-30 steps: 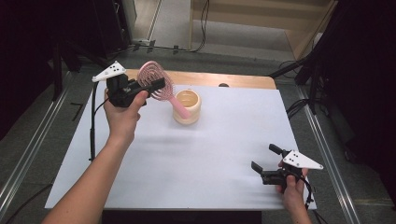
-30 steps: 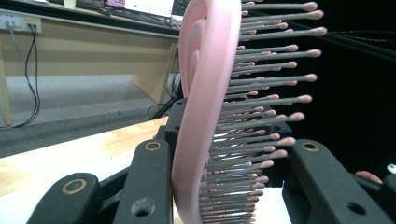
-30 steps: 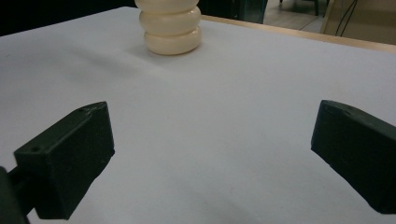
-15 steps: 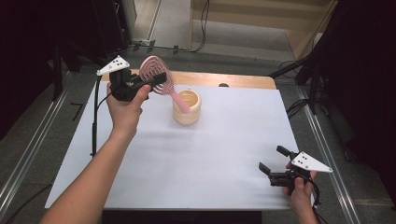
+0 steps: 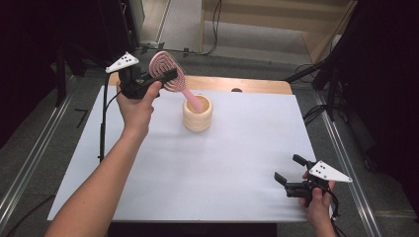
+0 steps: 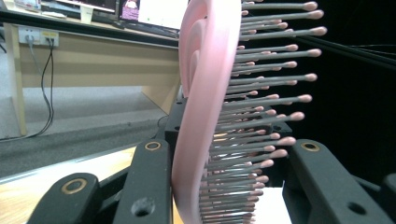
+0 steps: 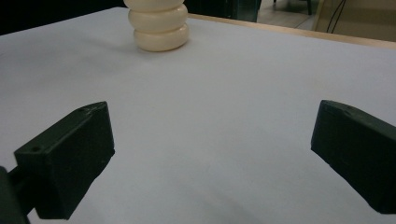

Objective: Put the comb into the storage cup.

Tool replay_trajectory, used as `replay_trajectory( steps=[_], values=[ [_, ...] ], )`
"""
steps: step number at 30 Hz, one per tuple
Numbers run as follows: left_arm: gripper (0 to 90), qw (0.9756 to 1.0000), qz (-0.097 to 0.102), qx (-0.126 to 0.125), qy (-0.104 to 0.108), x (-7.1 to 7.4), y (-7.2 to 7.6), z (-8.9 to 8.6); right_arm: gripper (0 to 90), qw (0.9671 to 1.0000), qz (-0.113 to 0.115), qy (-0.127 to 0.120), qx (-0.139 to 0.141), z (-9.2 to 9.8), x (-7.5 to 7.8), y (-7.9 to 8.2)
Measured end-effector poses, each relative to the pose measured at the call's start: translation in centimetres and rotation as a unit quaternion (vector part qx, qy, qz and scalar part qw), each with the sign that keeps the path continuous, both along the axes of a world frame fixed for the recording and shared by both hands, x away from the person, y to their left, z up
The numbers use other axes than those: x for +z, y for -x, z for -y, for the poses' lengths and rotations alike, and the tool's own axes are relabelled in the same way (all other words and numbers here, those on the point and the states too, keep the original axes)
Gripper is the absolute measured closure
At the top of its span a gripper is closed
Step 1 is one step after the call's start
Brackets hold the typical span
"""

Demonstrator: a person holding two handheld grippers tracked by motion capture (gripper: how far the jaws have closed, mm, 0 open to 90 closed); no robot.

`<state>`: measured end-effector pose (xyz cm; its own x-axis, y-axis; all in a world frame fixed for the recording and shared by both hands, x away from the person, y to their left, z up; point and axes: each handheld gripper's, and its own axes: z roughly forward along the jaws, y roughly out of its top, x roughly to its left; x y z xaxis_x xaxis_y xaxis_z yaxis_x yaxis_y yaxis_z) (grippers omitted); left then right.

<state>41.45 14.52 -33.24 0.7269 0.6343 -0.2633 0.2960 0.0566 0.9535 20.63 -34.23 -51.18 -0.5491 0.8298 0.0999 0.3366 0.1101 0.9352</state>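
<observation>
The left gripper's (image 5: 165, 78) fingers (image 6: 144, 186) clamp the pink hairbrush (image 6: 205, 107) head, handle apparently in the cup (image 5: 197, 114).

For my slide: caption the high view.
Left gripper grips a pink hairbrush, its handle in a cream holder.

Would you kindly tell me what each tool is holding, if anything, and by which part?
The left tool grips the pink hairbrush by its head; its handle dips into the cup. The right tool holds nothing.
</observation>
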Motion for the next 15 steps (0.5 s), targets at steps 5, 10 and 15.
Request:
replay_trajectory(
  steps=[5,10,15],
  values=[
    [64.3,0.9999,-0.001,0.011,0.005,-0.4,-0.6,0.2,0.0,1.0000,-0.002,0.000,0.000,-0.1,0.0,0.0],
    [64.3,0.9998,-0.004,0.019,-0.001,-0.9,-1.1,0.4,0.0,1.0000,-0.003,-0.001,0.001,-0.1,-0.1,0.0],
    [64.3,0.9995,0.001,0.029,-0.009,-1.4,-1.4,0.9,0.0,1.0000,-0.003,-0.002,0.001,-0.1,-0.1,0.0]
  ],
)
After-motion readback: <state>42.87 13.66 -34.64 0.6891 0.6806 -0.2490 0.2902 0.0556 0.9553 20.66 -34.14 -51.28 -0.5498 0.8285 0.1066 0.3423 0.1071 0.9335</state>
